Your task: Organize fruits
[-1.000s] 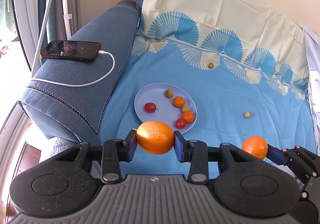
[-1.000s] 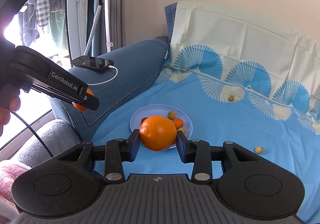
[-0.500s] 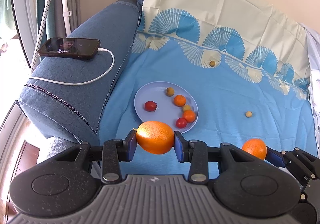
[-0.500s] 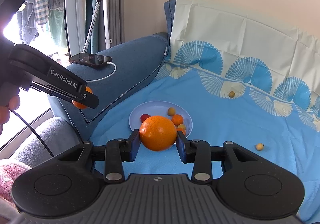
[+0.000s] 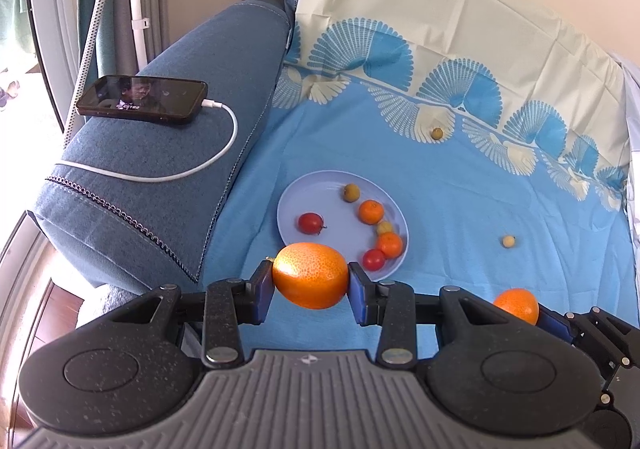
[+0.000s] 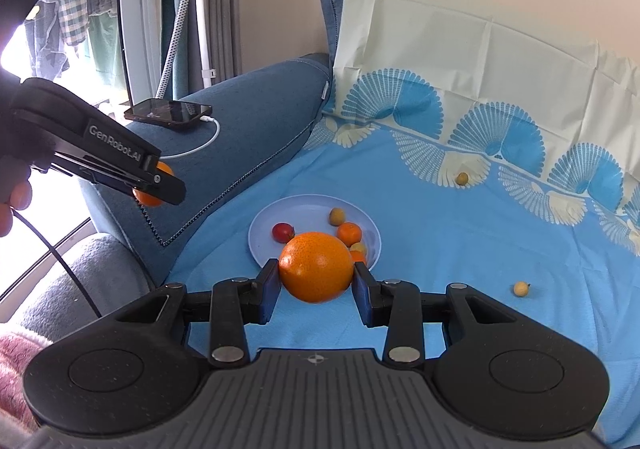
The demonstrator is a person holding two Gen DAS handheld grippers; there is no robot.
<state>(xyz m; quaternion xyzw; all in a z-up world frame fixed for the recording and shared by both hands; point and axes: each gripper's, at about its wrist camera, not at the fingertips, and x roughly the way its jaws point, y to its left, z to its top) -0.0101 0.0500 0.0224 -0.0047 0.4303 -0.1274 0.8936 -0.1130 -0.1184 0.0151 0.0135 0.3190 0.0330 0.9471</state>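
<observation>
My left gripper (image 5: 311, 285) is shut on a large orange (image 5: 310, 275), held in the air near the front edge of a pale blue plate (image 5: 316, 189). My right gripper (image 6: 316, 281) is shut on another large orange (image 6: 316, 265), also held above the sheet in front of the plate (image 6: 280, 211). The plate lies on the blue sheet and holds several small fruits: red tomatoes (image 5: 310, 223), small oranges (image 5: 371, 211) and a yellowish fruit (image 5: 351, 192). Two small yellow fruits lie loose on the sheet, one far back (image 5: 437, 133) and one at the right (image 5: 508, 241).
A blue sofa armrest (image 5: 168, 153) rises left of the plate, with a black phone (image 5: 142, 99) and white cable on it. A cream and blue patterned sheet covers the backrest (image 5: 440, 29). A white stand (image 6: 204, 9) and hanging clothes are at the far left.
Both grippers have drifted slightly, each keeping its orange. The plate and loose fruits have not moved.
</observation>
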